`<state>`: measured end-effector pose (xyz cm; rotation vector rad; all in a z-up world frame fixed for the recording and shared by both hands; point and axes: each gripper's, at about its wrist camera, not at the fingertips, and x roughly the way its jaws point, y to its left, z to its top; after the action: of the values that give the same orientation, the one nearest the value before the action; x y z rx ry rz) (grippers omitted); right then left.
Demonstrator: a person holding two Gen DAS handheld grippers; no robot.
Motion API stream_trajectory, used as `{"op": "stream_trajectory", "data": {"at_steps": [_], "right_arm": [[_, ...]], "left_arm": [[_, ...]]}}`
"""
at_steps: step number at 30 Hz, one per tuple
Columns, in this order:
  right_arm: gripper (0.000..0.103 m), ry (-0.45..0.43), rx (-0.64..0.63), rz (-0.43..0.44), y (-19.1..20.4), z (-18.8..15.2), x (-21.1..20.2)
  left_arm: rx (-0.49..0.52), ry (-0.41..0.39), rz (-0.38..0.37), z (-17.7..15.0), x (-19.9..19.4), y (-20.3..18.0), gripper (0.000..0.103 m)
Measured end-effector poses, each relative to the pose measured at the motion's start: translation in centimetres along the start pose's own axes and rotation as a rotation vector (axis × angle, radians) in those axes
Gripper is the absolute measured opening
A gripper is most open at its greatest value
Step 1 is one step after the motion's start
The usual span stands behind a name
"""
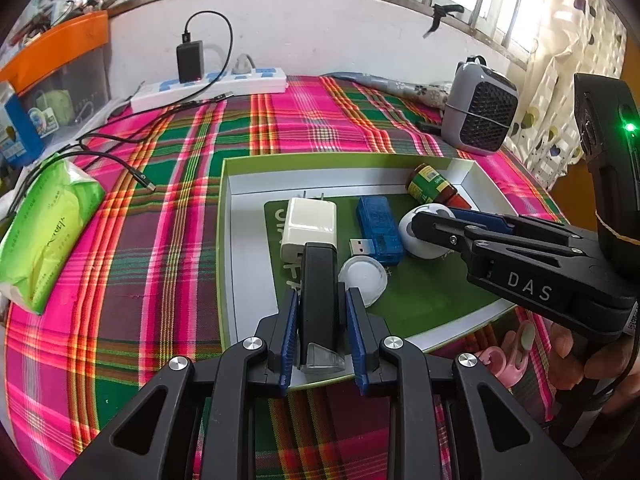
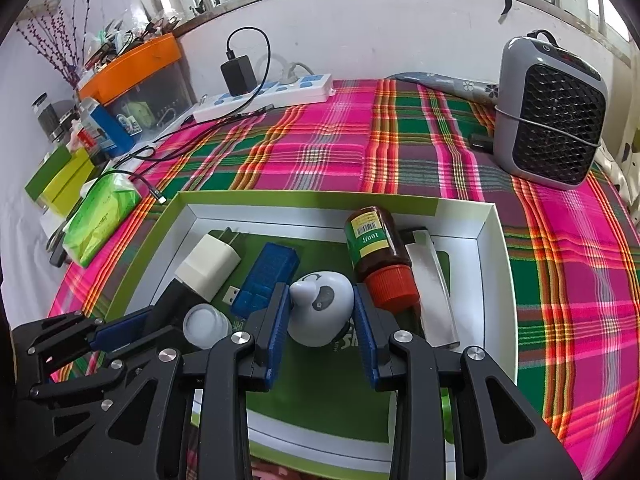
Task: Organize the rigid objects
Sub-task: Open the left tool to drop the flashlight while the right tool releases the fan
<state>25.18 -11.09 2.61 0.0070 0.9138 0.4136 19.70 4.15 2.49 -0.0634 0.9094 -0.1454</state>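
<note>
Fingers of the left gripper [image 1: 319, 322] flanked a black bar [image 1: 319, 288], their blue pads [image 1: 289, 328] close on both sides; whether they pressed it could not be told. Ahead of its tips in the box [image 1: 225, 216] lay a charger [image 1: 309, 226], with a cap [image 1: 363, 278] just right of them. The right gripper [image 2: 322, 330] straddled a white toy [image 2: 321, 306], pads near its sides, contact unclear. A blue stick [image 2: 266, 280] sat left of those fingers, a bottle [image 2: 378, 254] right.
</note>
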Motion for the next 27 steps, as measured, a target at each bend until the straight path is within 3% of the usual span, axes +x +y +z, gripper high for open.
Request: {"op": "stream_trajectory", "data": {"at_steps": [15, 20, 27], "right_arm": [[0.034, -0.004, 0.032, 0.01, -0.2, -0.2, -0.3], [0.045, -0.008, 0.038, 0.02, -0.2, -0.5, -0.7], [0.046, -0.016, 0.053, 0.017, -0.1, -0.9, -1.4]], "left_arm": [[0.004, -0.005, 0.011, -0.1, -0.3, -0.1, 0.027], [0.004, -0.011, 0.02, -0.3, -0.7, -0.2, 0.03], [0.0, -0.023, 0.021, -0.7, -1.7, -0.3, 0.032]]}}
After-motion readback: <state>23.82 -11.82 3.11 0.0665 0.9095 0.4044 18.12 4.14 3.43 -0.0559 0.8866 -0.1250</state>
